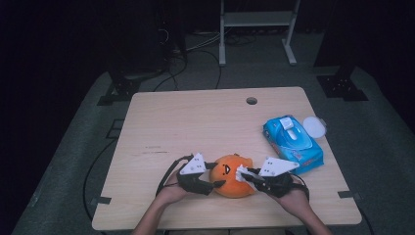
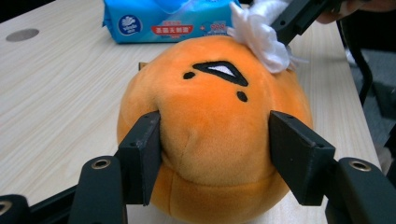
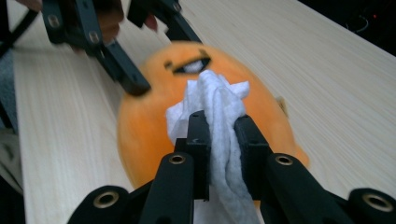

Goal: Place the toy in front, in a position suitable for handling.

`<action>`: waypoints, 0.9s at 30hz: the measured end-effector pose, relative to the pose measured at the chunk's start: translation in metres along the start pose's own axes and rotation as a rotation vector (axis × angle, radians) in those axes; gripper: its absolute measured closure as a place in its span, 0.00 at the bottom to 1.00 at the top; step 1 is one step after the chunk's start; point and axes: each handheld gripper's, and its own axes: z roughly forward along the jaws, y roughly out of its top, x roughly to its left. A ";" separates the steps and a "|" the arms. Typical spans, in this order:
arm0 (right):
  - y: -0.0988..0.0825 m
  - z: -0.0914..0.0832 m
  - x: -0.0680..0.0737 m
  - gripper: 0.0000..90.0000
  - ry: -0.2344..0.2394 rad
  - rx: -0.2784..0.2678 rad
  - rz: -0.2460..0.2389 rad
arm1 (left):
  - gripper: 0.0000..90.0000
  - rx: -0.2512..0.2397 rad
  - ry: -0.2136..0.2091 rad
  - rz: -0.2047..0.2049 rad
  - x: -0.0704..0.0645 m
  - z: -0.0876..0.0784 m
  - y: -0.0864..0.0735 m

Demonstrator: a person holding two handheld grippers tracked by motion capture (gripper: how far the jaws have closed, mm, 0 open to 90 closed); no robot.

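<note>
The orange plush toy [image 1: 233,175] sits near your edge of the table [image 1: 161,122], at about six o'clock from its centre, face turned up and away from you. Your left gripper [image 2: 215,154] has its jaws pressed into the toy's flanks, the left pad visibly denting the fabric, so it is pinching the toy and steadying it. Your right gripper [image 3: 219,140] is squeezed on a bunched white wipe [image 3: 215,116], and the free end of that wipe touches the toy's crown just beside the black mouth marking, at roughly two o'clock on the toy in the left gripper view.

Judging by this, you are in the wiping step: one tool braces, the other rubs the plush surface. The next move probably calls for you to drag the wipe across the fabric with light pressure while keeping the left pinch firm, because the soft, round body will likely roll or squash away from any sideways push.

Farther out, at two o'clock from the toy, lies the blue wet-wipe pack [image 1: 292,143], its flap open, with a round white lid [image 1: 314,127] touching it on the far right.
</note>
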 end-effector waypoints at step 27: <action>0.007 -0.004 -0.001 0.87 0.008 -0.009 -0.027 | 0.39 0.002 -0.012 0.030 -0.011 0.003 0.008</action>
